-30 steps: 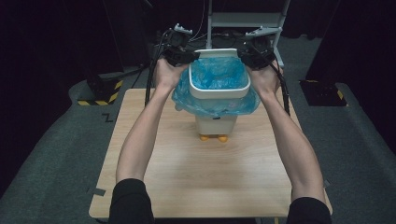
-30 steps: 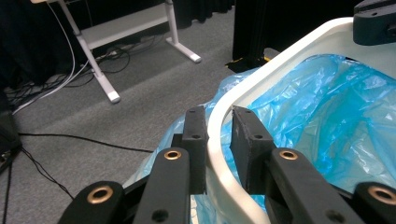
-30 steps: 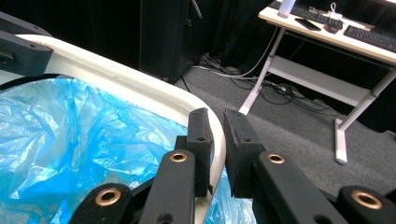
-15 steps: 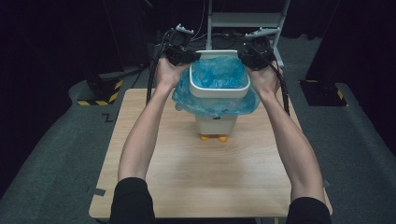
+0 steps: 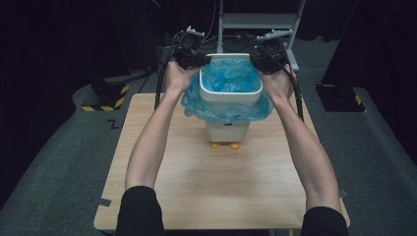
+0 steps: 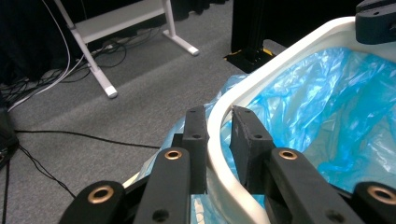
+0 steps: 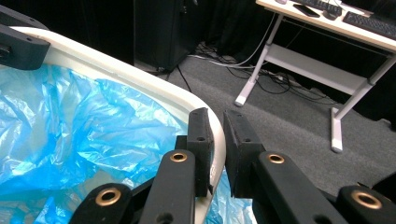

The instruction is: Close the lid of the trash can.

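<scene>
Black jaws of left gripper (image 6: 219, 140) clamped across the white plastic rim ring (image 6: 280, 60) of the bin: one jaw outside, one inside against the liner. Right gripper (image 7: 217, 140) same grip on the opposite side of the ring, jaws straddling the rim edge. Each gripper view catches the other gripper's black tip at the far rim.

Ring sits raised above the white plastic bin body (image 5: 227, 129), level, held between both hands. Crinkled translucent blue plastic bag (image 5: 231, 78) lines the inside of the ring; its edge is folded out and hangs below the ring as a skirt all around, covering the top of the bin body.

Bin body stands upright on small orange feet (image 5: 224, 145), on the far middle of the light wooden table (image 5: 216, 187). Both forearms stretched forward from the near edge, dark sleeves at the elbows.

Beyond the table: grey carpet floor (image 6: 140, 93), white metal-frame stand (image 6: 116, 18) with cables under it.
</scene>
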`<state>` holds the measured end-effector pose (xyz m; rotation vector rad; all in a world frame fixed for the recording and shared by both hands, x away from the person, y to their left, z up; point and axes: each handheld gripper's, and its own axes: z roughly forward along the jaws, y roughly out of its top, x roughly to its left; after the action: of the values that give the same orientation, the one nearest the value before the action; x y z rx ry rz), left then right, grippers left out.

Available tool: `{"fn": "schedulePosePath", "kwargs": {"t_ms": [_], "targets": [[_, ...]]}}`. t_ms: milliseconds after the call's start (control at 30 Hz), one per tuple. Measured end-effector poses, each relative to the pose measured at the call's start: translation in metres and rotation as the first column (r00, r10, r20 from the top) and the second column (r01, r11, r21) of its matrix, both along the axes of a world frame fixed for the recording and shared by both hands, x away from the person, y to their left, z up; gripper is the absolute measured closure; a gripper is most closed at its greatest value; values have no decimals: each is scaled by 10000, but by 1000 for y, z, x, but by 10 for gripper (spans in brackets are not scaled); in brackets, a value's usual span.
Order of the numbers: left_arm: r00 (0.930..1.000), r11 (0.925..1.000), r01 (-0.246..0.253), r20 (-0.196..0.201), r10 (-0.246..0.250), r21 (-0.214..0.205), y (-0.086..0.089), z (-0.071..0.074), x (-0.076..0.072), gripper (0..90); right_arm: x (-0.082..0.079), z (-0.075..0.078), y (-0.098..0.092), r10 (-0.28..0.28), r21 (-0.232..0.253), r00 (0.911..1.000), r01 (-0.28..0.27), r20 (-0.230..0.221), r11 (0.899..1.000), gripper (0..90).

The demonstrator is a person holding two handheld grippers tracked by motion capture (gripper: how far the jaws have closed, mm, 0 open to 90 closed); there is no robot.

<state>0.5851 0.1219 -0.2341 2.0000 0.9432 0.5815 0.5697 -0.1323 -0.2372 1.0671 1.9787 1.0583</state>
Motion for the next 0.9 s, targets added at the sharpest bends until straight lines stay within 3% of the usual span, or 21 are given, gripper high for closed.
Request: {"fn": "schedulePosePath", "kwargs": {"t_ms": [433,900], "targets": [[9999,9992,-20,138,26,-399,5,-11,-2,761,-2,-6,-1,74,219,9999,-77,139,9997,816],[9996,9987,-97,250,110,-504,5,-12,-4,756,-1,-8,-5,277,503,9996,-281,86,9983,806]]}}
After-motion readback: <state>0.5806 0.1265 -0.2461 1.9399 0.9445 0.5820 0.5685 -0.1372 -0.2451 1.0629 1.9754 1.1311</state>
